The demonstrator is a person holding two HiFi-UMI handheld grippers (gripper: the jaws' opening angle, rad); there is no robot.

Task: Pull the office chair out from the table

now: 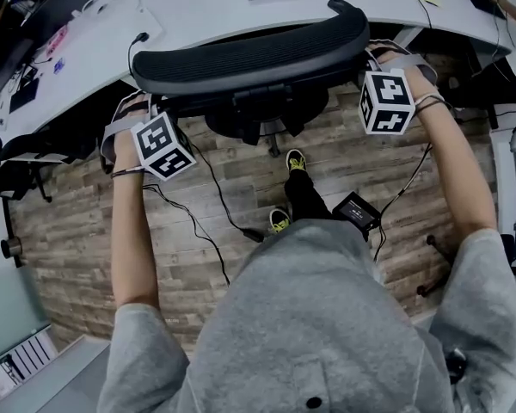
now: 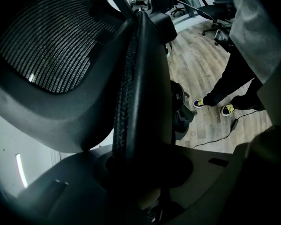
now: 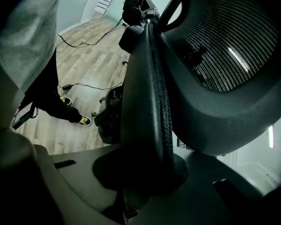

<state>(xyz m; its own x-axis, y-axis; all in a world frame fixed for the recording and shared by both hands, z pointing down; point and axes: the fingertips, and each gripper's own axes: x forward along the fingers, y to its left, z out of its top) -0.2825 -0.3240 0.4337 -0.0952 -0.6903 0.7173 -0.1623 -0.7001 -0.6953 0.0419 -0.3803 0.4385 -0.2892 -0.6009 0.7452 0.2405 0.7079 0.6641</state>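
The black mesh office chair (image 1: 249,54) stands at the white table (image 1: 198,7), its backrest top towards me. My left gripper (image 1: 140,103) is shut on the backrest's left edge and my right gripper (image 1: 376,58) on its right edge. In the left gripper view the backrest's padded rim (image 2: 140,78) runs down between the jaws of the left gripper (image 2: 140,172), with the mesh (image 2: 51,46) to the left. The right gripper view mirrors this: the rim (image 3: 152,88) sits in the right gripper (image 3: 145,172), the mesh (image 3: 215,55) to the right. The fingertips are hidden behind the rim.
The floor is wood plank (image 1: 86,231), with cables (image 1: 206,222) trailing across it. My own shoes (image 1: 294,160) stand just behind the chair, and a small black box (image 1: 357,212) hangs by my leg. Another chair's base (image 1: 17,188) shows under the table at the left.
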